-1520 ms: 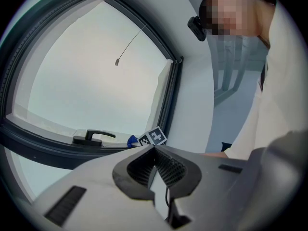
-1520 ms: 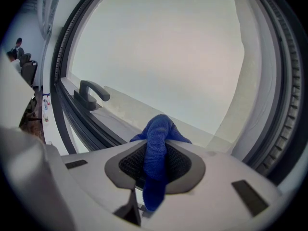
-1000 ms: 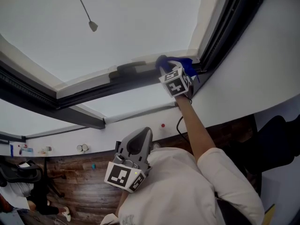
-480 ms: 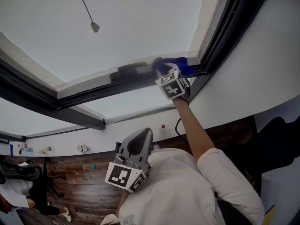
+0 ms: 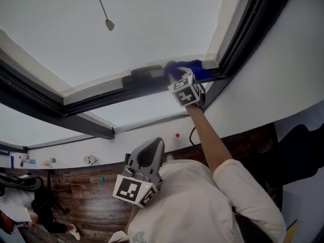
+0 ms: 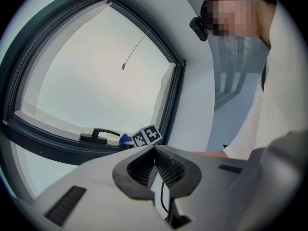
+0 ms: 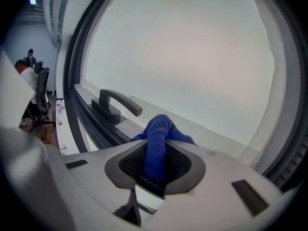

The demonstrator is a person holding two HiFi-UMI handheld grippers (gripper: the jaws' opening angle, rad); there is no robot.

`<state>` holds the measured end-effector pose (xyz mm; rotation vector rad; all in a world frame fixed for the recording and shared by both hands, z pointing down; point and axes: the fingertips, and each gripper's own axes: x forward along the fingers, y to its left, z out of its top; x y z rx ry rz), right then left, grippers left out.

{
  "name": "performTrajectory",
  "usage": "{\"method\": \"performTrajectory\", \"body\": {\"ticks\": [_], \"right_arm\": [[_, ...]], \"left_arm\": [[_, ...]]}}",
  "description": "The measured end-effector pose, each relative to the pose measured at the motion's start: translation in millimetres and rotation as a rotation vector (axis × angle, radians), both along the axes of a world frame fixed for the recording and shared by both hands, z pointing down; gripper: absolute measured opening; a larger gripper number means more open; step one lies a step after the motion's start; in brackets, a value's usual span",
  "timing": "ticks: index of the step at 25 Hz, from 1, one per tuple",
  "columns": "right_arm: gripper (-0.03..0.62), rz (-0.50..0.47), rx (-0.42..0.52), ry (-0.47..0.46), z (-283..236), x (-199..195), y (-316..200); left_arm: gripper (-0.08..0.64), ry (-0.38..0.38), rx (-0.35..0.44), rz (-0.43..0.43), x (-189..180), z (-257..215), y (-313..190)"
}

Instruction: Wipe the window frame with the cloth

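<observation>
Gripping tight, the right tongs (image 7: 158, 161) have both pads clamped on the blue cloth (image 7: 161, 134), and a fat fold of it bulges out past the tips. The cloth sits just beside the black window handle (image 7: 117, 105), on the side toward the window's corner, pressed down on the window frame (image 5: 91, 104) where the pale ledge meets the dark rail. The handle itself lies flat along that same rail (untouched by the tongs, only a neighbour).

The left tongs (image 6: 155, 154) are well away from the handle, held low against the person's white shirt (image 5: 202, 206). Their pads meet at the tips, with nothing between them.

Out beyond the handle, the bright pane (image 5: 152, 24) fills the frame, and a thin cord with a small weight (image 5: 109, 24) hangs across it, far to the side of the handle opposite the cloth.
</observation>
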<state>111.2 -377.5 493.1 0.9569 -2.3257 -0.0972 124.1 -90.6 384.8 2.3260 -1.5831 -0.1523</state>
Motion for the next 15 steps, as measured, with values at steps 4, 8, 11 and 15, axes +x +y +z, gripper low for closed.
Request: {"method": "performTrajectory", "body": {"ticks": [4,8,11,15], "right_arm": [[0.081,0.023,-0.004,0.004,0,-2,1],[0.081,0.039,-0.011,0.001,1,-11,7],[0.081,0.055,-0.011,-0.006,1,-19,12],[0.081,0.074,-0.017,-0.011,2,-29,20]], "left_arm": [[0.009,0.007,-0.004,0.015,-9,0,6],[0.009,0.009,-0.008,0.024,-25,-3,11],[0.009,0.011,-0.013,0.032,-39,-5,14],[0.009,0.014,-0.017,0.055,-54,-7,17]]}}
